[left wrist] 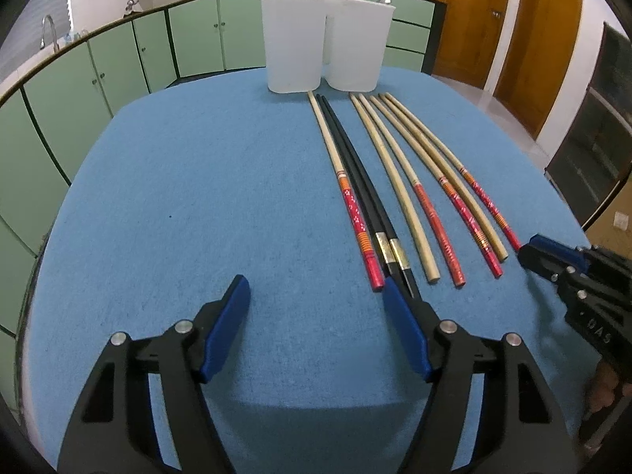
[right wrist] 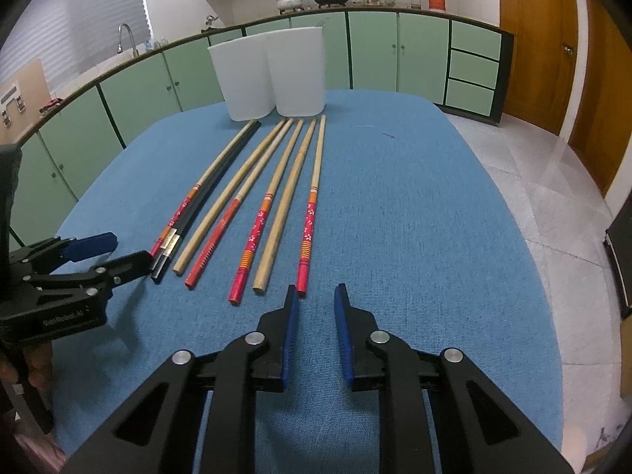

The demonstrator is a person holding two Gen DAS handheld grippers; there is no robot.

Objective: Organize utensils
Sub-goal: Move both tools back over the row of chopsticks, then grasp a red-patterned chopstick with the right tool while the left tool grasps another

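Several chopsticks lie side by side on the blue table [left wrist: 197, 197]: a black pair [left wrist: 355, 181], red-handled ones [left wrist: 357, 221] and plain wooden ones [left wrist: 395, 185]. They also show in the right wrist view, with a red-handled one [right wrist: 310, 221] nearest my right gripper. Two white containers [left wrist: 294, 43] [left wrist: 357, 43] stand upright behind their tips. My left gripper [left wrist: 316, 288] is open and empty, its right finger at the black pair's near end. My right gripper [right wrist: 314, 296] is open, narrower, empty, just before the rightmost chopstick's end.
Green kitchen cabinets [left wrist: 118, 67] with a sink tap [left wrist: 49, 31] curve behind the table. Wooden doors [left wrist: 525, 31] stand at the right. The table's near edge lies under both grippers. Tiled floor [right wrist: 553, 181] is right of the table.
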